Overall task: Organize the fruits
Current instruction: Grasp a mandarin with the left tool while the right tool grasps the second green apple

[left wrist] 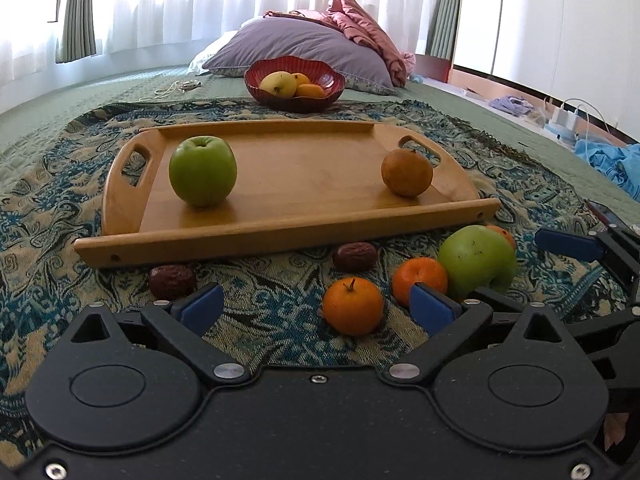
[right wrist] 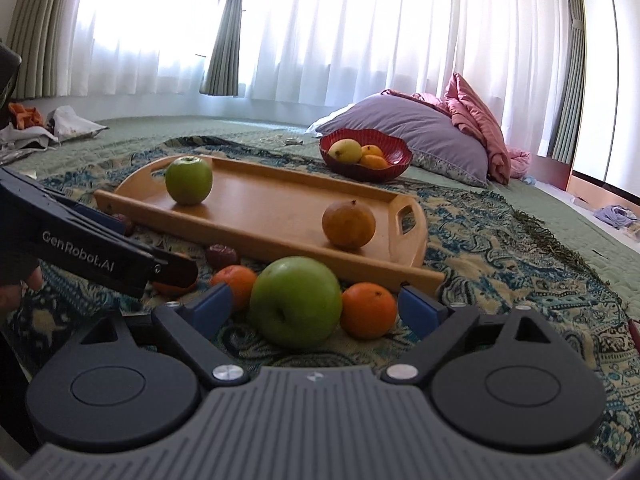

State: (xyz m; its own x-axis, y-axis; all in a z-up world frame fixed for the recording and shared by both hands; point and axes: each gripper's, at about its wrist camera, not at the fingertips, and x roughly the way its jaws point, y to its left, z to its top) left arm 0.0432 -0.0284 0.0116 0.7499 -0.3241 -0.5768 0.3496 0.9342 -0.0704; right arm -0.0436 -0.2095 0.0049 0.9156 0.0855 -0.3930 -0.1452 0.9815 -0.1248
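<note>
A wooden tray [left wrist: 280, 220] [right wrist: 256, 216] lies on a patterned cloth and holds a green apple [left wrist: 203, 171] [right wrist: 189, 180] and a brownish orange fruit [left wrist: 407, 172] [right wrist: 349, 224]. In front of the tray lie a second green apple [left wrist: 476, 260] [right wrist: 296, 302], several tangerines [left wrist: 353, 306] [right wrist: 368, 311] and two dark red dates [left wrist: 172, 281] [left wrist: 355, 256]. My left gripper [left wrist: 316, 306] is open and empty, low over the cloth just behind a tangerine. My right gripper [right wrist: 316, 308] is open, with the green apple and a tangerine in front of its gap.
A red bowl [left wrist: 294, 82] [right wrist: 366, 154] with yellow and orange fruit stands behind the tray, before a purple pillow [left wrist: 296, 46]. Cables and a charger [left wrist: 566, 116] lie at the bed's right edge. The left gripper's body [right wrist: 80, 240] crosses the right wrist view.
</note>
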